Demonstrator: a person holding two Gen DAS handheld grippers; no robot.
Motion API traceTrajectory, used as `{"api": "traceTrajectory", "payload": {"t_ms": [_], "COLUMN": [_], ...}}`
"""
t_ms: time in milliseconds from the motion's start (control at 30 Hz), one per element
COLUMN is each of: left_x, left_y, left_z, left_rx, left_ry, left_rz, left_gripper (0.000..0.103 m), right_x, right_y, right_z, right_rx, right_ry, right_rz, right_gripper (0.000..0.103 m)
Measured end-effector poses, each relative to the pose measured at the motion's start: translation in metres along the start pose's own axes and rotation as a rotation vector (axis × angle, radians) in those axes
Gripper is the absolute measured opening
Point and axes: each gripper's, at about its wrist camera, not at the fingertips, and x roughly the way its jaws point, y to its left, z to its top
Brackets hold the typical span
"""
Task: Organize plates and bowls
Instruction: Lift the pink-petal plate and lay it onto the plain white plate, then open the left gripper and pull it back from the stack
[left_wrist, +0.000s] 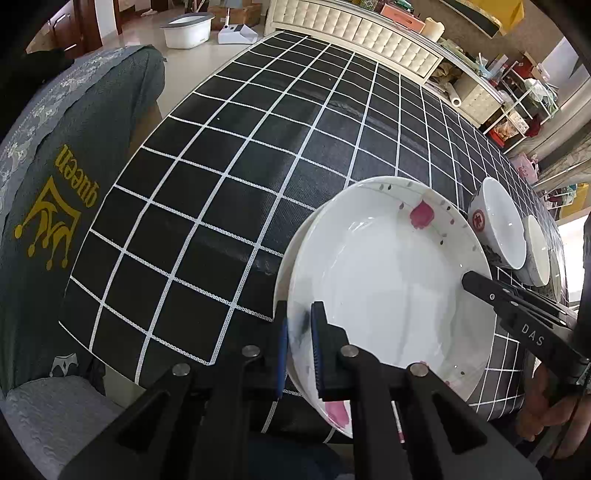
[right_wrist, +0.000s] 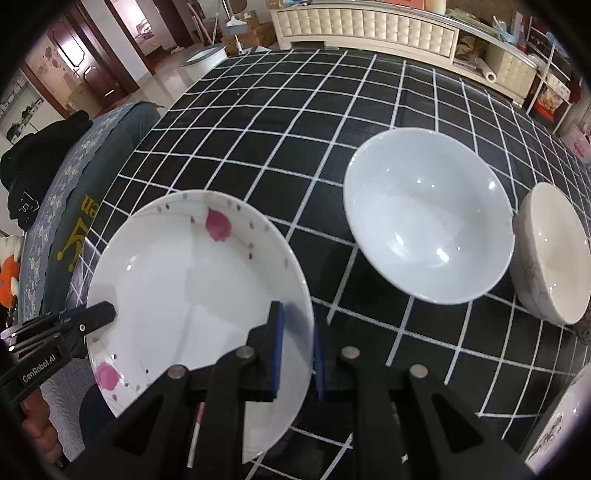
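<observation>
A white plate with pink flowers (left_wrist: 388, 280) (right_wrist: 192, 280) is at the near edge of the black checked table. In the left wrist view a second plate rim (left_wrist: 286, 266) shows just under it on its left. My left gripper (left_wrist: 300, 336) is shut on the plate's left rim. My right gripper (right_wrist: 298, 332) is shut on its right rim. Each gripper shows in the other view, the right one (left_wrist: 476, 282) and the left one (right_wrist: 105, 312). A white bowl (right_wrist: 428, 214) (left_wrist: 498, 225) stands right of the plate, with a cream patterned bowl (right_wrist: 554, 251) (left_wrist: 537, 251) beyond it.
A chair with a grey "queen" cover (left_wrist: 62, 192) stands at the table's left side. Another patterned dish (right_wrist: 565, 417) shows at the right edge. A white padded bench (right_wrist: 365, 26) and cluttered shelves (left_wrist: 517, 110) stand behind the table (left_wrist: 258, 155).
</observation>
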Motion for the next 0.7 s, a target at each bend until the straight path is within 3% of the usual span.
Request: {"api": "traceTrajectory", "payload": {"t_ms": [333, 433, 633, 700], "left_x": [-0.003, -0.004, -0.013, -0.018], "left_y": [-0.007, -0.008, -0.003, -0.003], "left_z": [-0.003, -0.004, -0.007, -0.007], "left_rx": [0.025, 0.032, 0.027, 0.026], "left_ry": [-0.020, -0.024, -0.045, -0.056], "left_rz": [0.056, 0.103, 0.086, 0.083], "left_gripper": [0.011, 0.012, 0.013, 0.018], "right_x": [-0.001, -0.002, -0.008, -0.015], "right_y": [0.010, 0.012, 0.011, 0.010], "right_z": [-0.003, -0.004, -0.003, -0.004], "right_rx": [-0.052, -0.055, -0.036, -0.026], "right_ry": [-0.018, -0.028, -0.035, -0.051], "right_rz": [-0.068, -0.077, -0.064, -0.054], "right_gripper": [0.018, 0.018, 0.020, 0.022]}}
